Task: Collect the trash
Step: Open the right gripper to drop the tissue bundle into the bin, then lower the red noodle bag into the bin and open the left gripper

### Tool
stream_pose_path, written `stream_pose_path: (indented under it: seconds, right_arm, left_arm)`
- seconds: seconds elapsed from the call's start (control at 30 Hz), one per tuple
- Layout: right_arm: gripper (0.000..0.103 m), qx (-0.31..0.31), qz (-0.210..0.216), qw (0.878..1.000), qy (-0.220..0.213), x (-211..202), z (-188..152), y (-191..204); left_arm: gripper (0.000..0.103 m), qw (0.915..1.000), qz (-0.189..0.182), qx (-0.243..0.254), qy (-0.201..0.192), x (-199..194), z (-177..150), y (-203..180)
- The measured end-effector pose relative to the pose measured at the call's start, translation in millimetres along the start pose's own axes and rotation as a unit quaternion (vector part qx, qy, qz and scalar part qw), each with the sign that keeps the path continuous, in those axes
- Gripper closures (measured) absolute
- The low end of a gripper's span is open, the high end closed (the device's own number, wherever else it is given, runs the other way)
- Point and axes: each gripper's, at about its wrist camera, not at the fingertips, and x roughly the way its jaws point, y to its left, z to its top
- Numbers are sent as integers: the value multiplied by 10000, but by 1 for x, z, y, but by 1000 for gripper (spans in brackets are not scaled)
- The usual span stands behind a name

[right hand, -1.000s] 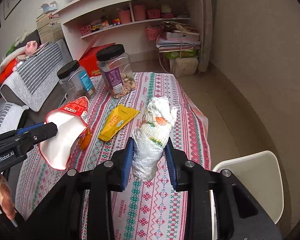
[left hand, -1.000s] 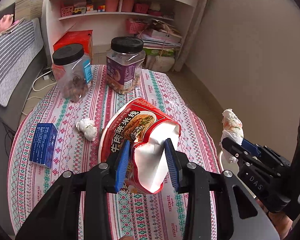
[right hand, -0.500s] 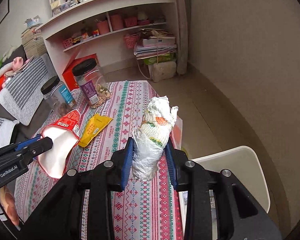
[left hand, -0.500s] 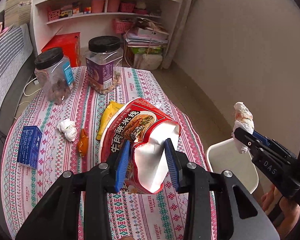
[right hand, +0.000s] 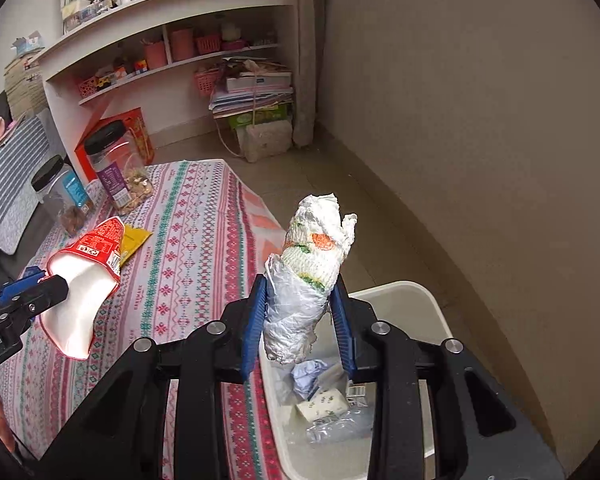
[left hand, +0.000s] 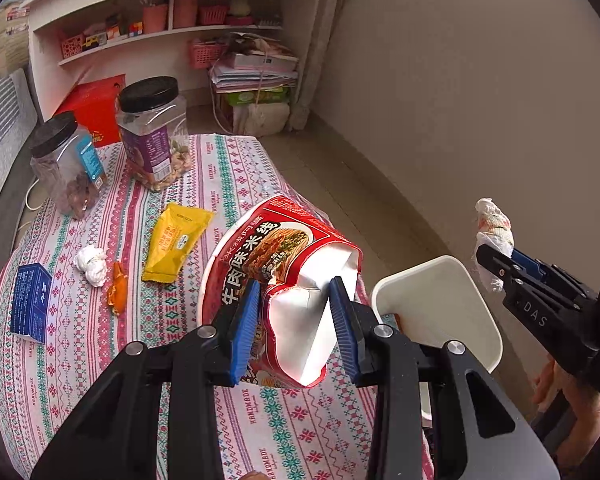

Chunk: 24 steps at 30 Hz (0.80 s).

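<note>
My left gripper (left hand: 294, 328) is shut on a crushed red instant-noodle cup (left hand: 276, 264), held above the table's right side; the cup also shows in the right wrist view (right hand: 84, 276). My right gripper (right hand: 300, 320) is shut on a crumpled white wrapper wad (right hand: 312, 264), held over the white trash bin (right hand: 428, 304). The wad also shows in the left wrist view (left hand: 494, 236) above the bin (left hand: 440, 304). A yellow snack packet (left hand: 178, 240), a white paper ball (left hand: 90, 264) and a small orange wrapper (left hand: 118, 294) lie on the tablecloth.
Two black-lidded plastic jars (left hand: 154, 132) (left hand: 66, 168) stand at the table's far end. A blue box (left hand: 30, 306) lies at the left edge. The bin holds several pieces of trash (right hand: 324, 400). Shelves (left hand: 172, 32) and a beige wall (left hand: 460, 100) stand beyond.
Both grippers have moved right with their loads. The bin has come into view, and the wrapper wad now hangs over it. The noodle cup is nearer the table's right edge.
</note>
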Motion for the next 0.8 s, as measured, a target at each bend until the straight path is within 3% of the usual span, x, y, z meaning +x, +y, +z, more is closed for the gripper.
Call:
stream_pose_path:
  seconds: [0.17,0.27,0.33,0.43,0.7,0.8]
  right_arm:
    - [70,201,-295,9993,50,-4,-4,-30]
    - [45,429,-475,9979,22,-9,-5,-49]
    - [42,500,-548,9972,7,-11,-6,-59]
    - [30,607,-696,9957,-52,-16,-7,-72]
    - [22,763,-1060,9913,-162,-26,-14,-93]
    - [20,843,-1147,9896,-190,-29,-15,-100]
  left_arm:
    - [67,9997,-159,202,38,5,-3,-29]
    - [67,9991,-244,349,66,9,-6,-47]
    - [67,9985,-287,456,86,12,-9,-60]
    - [67,9976,-399,553,136,15,-12,-78]
    - [67,9925,-966,705,261,23,-17,-126]
    - [65,9880,-1356,663,316,26,-19,-138]
